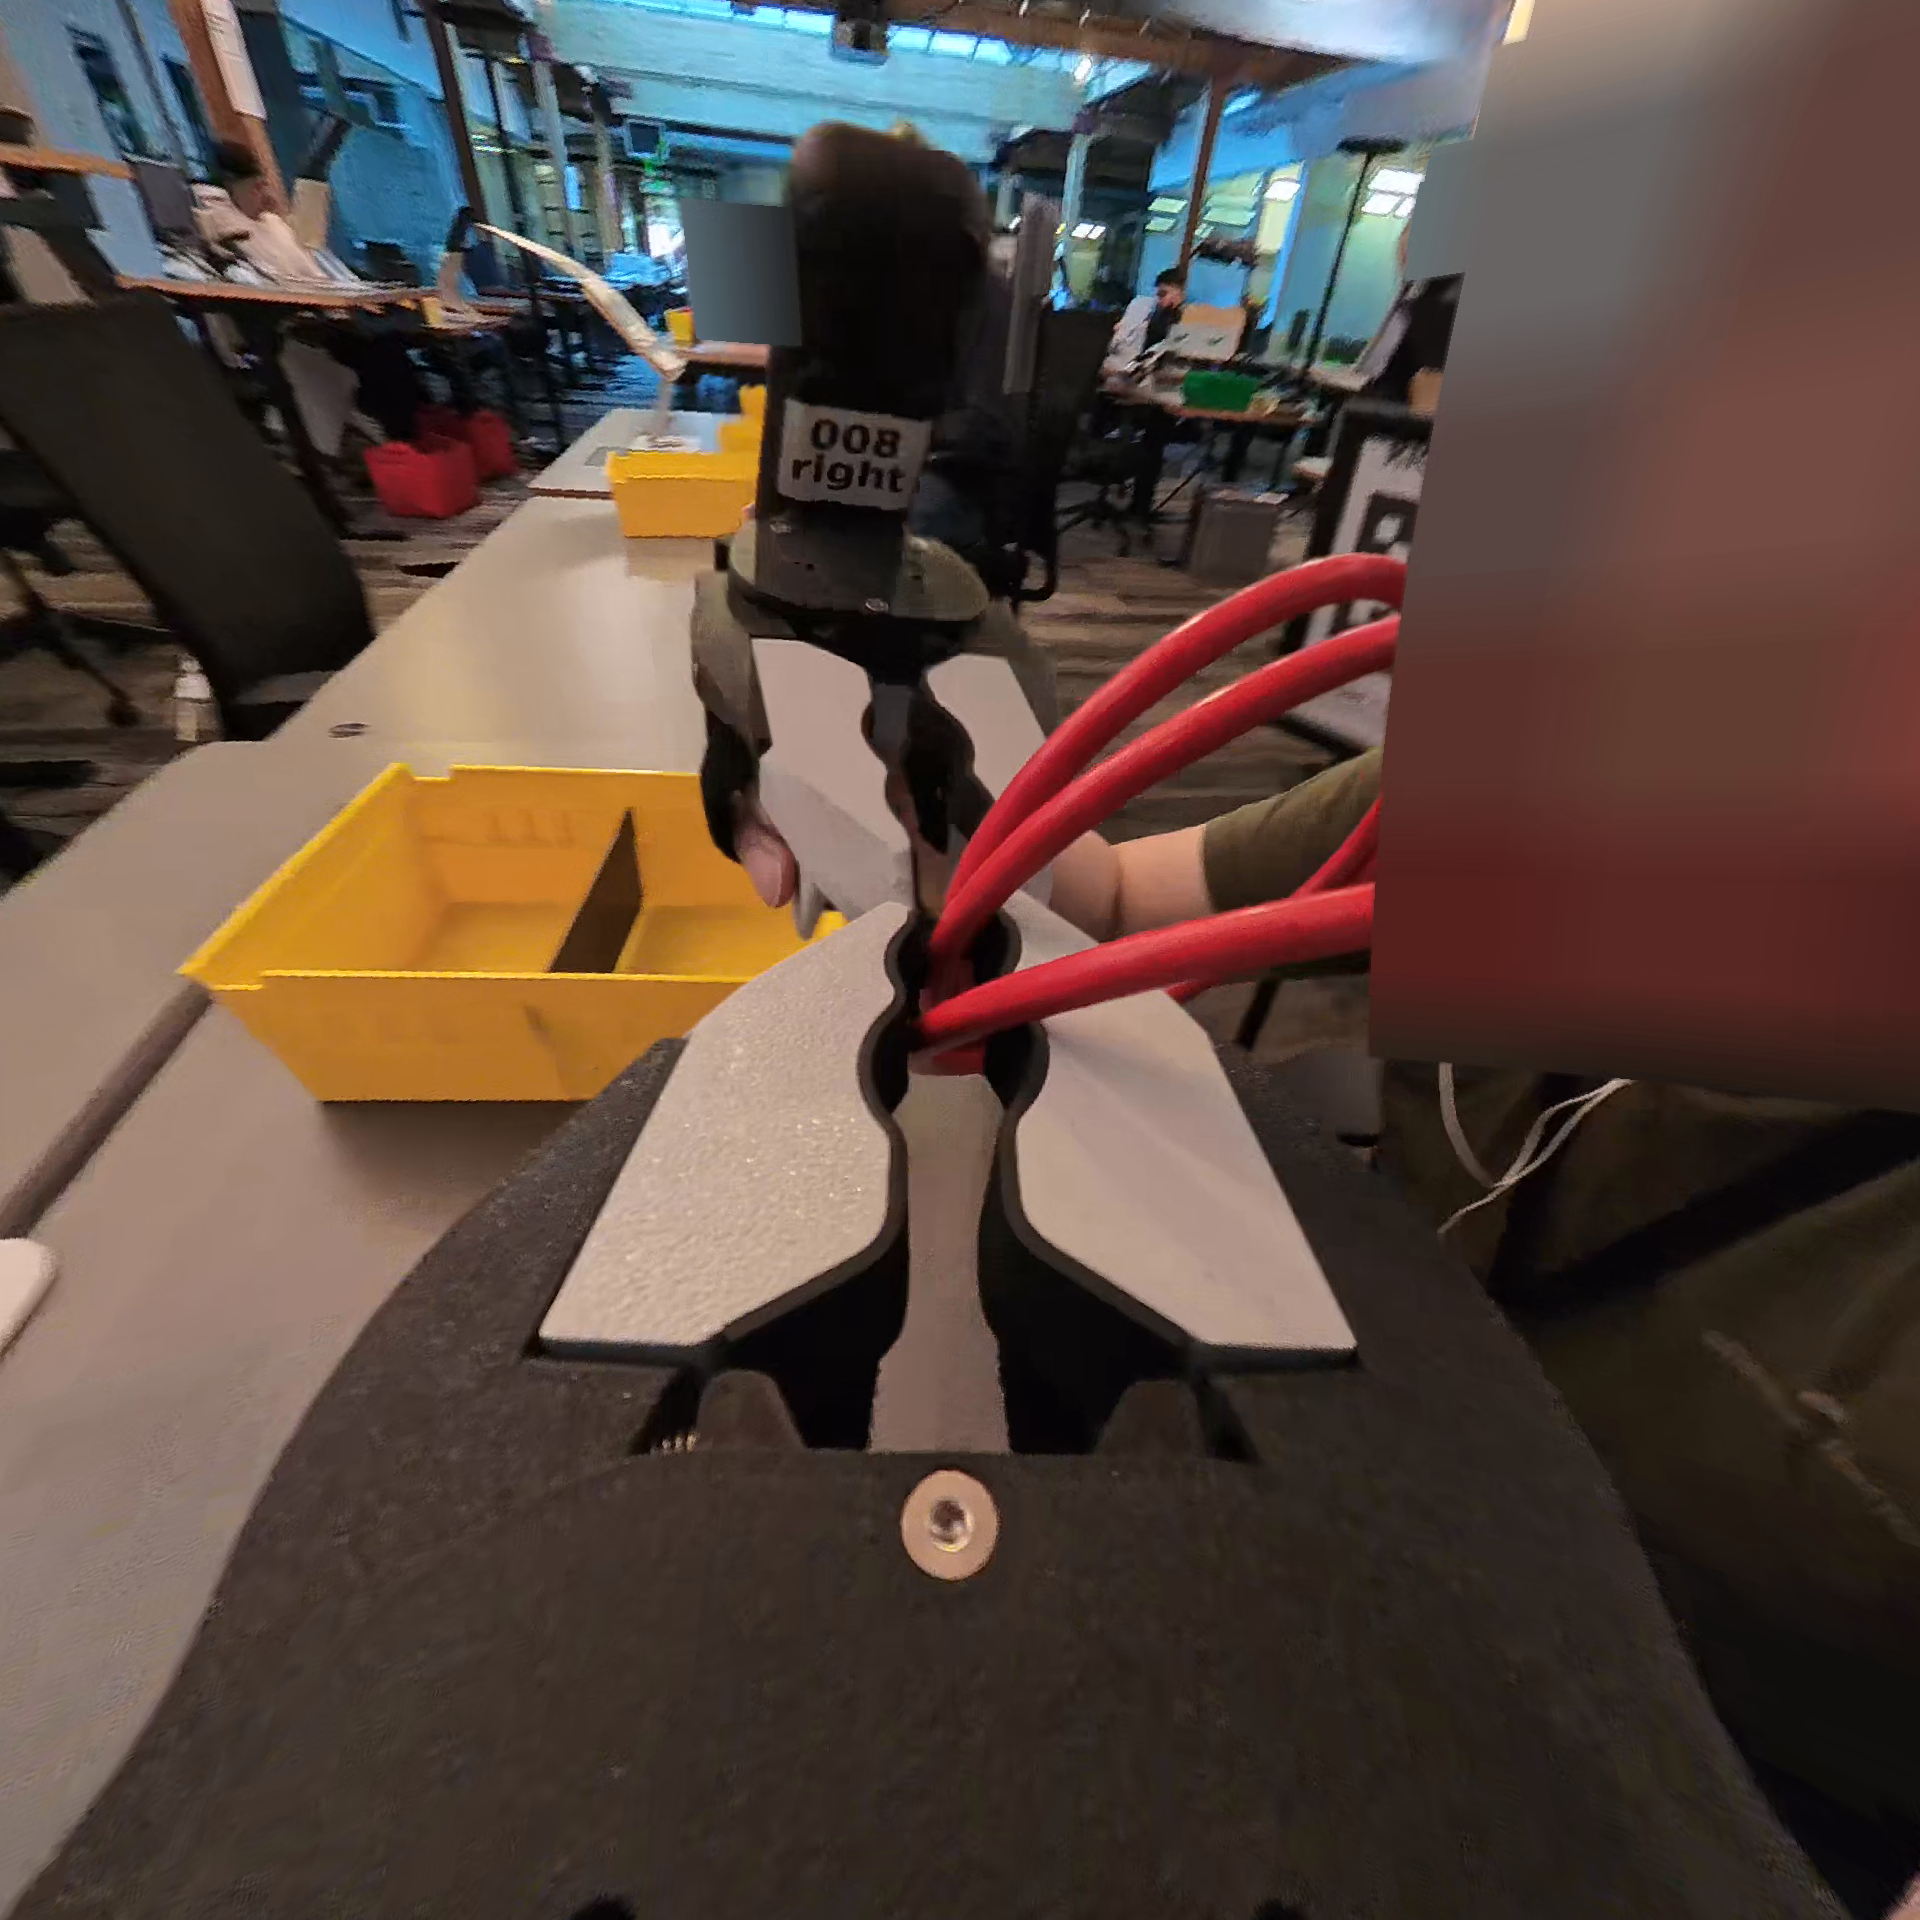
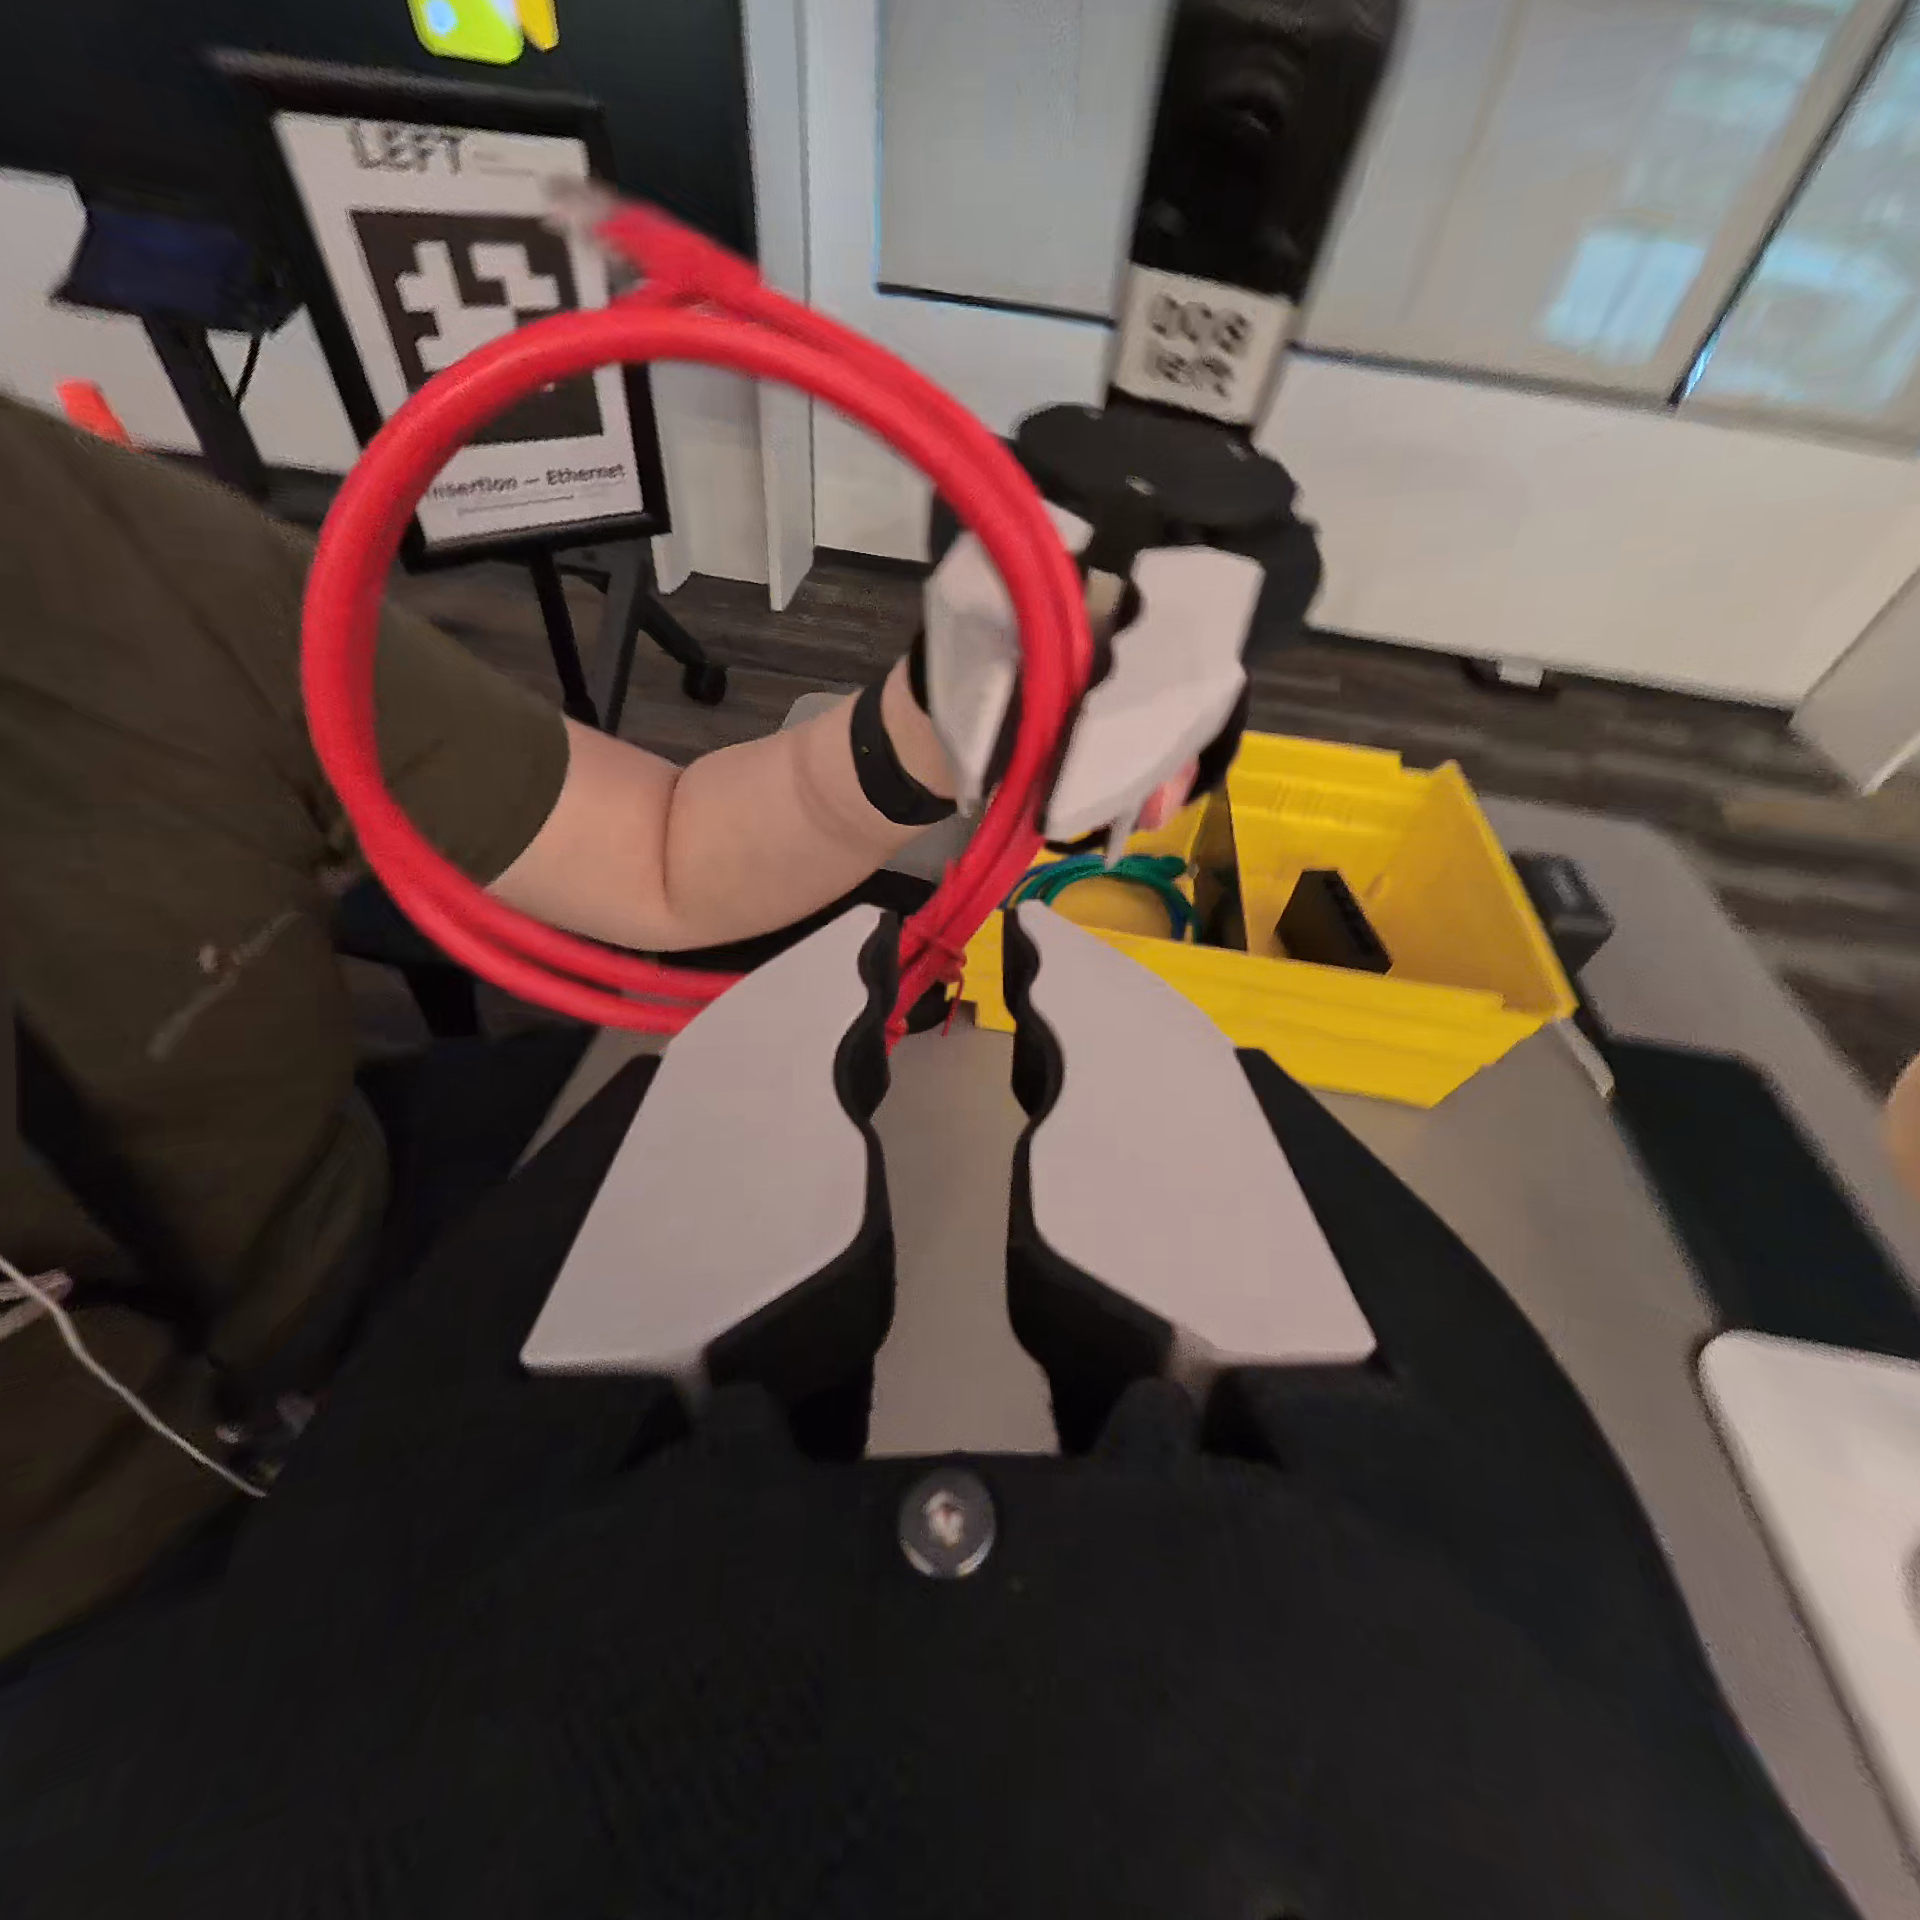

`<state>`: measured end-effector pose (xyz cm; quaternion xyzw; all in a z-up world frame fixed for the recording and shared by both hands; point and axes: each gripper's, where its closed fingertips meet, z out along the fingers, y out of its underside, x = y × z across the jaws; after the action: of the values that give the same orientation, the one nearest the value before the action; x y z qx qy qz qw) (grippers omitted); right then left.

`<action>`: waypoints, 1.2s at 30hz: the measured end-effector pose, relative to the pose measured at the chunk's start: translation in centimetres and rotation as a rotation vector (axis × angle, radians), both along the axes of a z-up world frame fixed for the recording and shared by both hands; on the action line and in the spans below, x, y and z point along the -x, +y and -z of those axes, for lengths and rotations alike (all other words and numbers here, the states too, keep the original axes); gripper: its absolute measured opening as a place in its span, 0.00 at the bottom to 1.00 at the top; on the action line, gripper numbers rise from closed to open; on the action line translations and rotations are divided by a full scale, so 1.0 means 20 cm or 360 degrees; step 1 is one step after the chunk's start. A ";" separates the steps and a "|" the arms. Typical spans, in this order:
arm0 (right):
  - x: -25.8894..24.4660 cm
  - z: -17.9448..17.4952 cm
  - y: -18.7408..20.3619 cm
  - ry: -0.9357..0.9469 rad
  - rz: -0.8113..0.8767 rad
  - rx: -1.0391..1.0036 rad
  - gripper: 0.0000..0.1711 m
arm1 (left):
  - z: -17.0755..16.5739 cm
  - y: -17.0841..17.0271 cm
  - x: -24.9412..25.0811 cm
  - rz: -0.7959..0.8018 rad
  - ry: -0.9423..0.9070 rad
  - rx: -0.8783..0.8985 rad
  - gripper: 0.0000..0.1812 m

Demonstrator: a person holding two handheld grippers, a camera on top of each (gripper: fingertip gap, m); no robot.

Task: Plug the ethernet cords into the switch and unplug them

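A coiled red ethernet cord point(image 1: 1143, 758) hangs in the air, bound with a thin red tie point(image 2: 920, 987). My left gripper point(image 1: 951, 966) is shut on the coil's strands; it also shows in the right wrist view point(image 2: 1039, 816), pointing down over the bin. My right gripper point(image 2: 951, 935) has its jaws apart, with the tied part of the cord point(image 2: 343, 644) against its left finger; it shows in the left wrist view point(image 1: 868, 904) facing my left one. A black switch point(image 2: 1335, 920) and a green cord point(image 2: 1122, 883) lie in a yellow bin point(image 2: 1351, 1049).
The yellow bin point(image 1: 343, 1039) stands on a grey table point(image 1: 260, 1247). A second yellow bin point(image 1: 681, 494) sits farther back. A person's arm point(image 2: 727, 821) reaches in. A marker sign on a stand point(image 2: 468, 332) is behind. A white object point(image 2: 1829, 1507) lies at the right. The grippers are tip to tip, or close to it.
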<state>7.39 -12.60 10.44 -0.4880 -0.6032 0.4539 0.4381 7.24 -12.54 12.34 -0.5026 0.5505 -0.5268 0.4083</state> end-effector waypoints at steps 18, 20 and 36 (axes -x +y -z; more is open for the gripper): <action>-0.01 0.07 -0.23 0.0094 -0.0269 -0.0858 0.03 | 0.04 -0.11 -0.08 0.0615 -0.0026 0.0848 0.05; -0.02 0.08 -0.27 0.0148 -0.0321 -0.1057 0.01 | 0.04 -0.13 -0.08 0.0674 -0.0027 0.0925 0.05; 0.03 -0.05 -0.02 0.0042 -0.0122 0.0952 0.16 | 0.03 -0.04 0.00 0.0118 0.0085 0.0214 0.05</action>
<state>6.86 -12.92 11.40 -0.5666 -0.4549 0.6338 0.2652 7.19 -13.39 11.79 -0.5221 0.5429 -0.5638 0.3389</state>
